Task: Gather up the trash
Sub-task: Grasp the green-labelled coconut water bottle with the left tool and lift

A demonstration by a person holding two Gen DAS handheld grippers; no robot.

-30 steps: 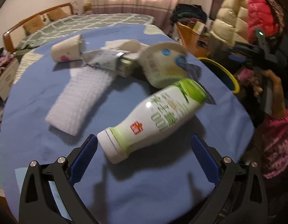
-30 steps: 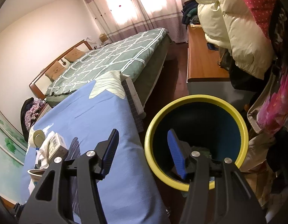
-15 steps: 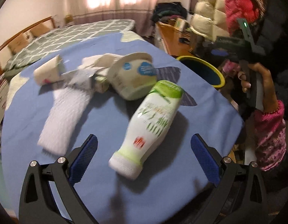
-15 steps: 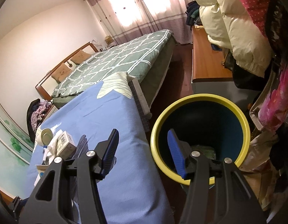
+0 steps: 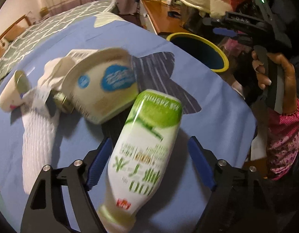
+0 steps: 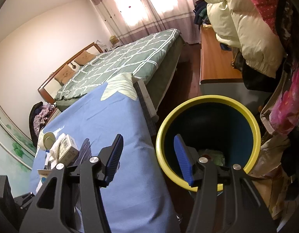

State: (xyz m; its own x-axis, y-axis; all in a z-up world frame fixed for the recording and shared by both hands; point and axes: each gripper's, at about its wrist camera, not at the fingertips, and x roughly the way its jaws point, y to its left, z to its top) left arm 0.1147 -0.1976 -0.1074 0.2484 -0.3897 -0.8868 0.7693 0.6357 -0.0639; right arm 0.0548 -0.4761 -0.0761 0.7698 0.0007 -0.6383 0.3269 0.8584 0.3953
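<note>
My left gripper [image 5: 149, 163] is spread wide over the blue tablecloth [image 5: 217, 112], with the white-and-green bottle [image 5: 147, 151] lying between its blue pads [image 5: 99, 163]. The left pad sits just beside the bottle's side, maybe touching, hard to tell through the blur; the right pad is clearly apart from it. Bottle lies on its side, cap end toward me, green base pointing away. Just past its base is a tipped white paper bowl [image 5: 102, 85] with blue labels, touching or nearly touching the bottle. Behind the bowl is a small carton [image 5: 79, 53] with a barcode, left of it a crumpled white wrapper [image 5: 40, 95] and a small paper cup [image 5: 11, 91] on its side, plus a white textured cloth [image 5: 36, 141] stretching toward me. A dark striped piece [image 5: 161, 77] lies flat on the cloth right of the bowl. The yellow-rimmed bin [image 5: 225, 66] stands off the table's far right edge. My right gripper [image 6: 147, 161] is held above that bin [image 6: 254, 128], fingers parted with nothing between them, the right pad over the bin's dark blue inside, the left pad over the table edge. Some greenish trash [image 6: 211, 155] sits at the bin's bottom. From the left camera I see my right hand [image 5: 275, 77] holding the gripper handle beside the bin.
</note>
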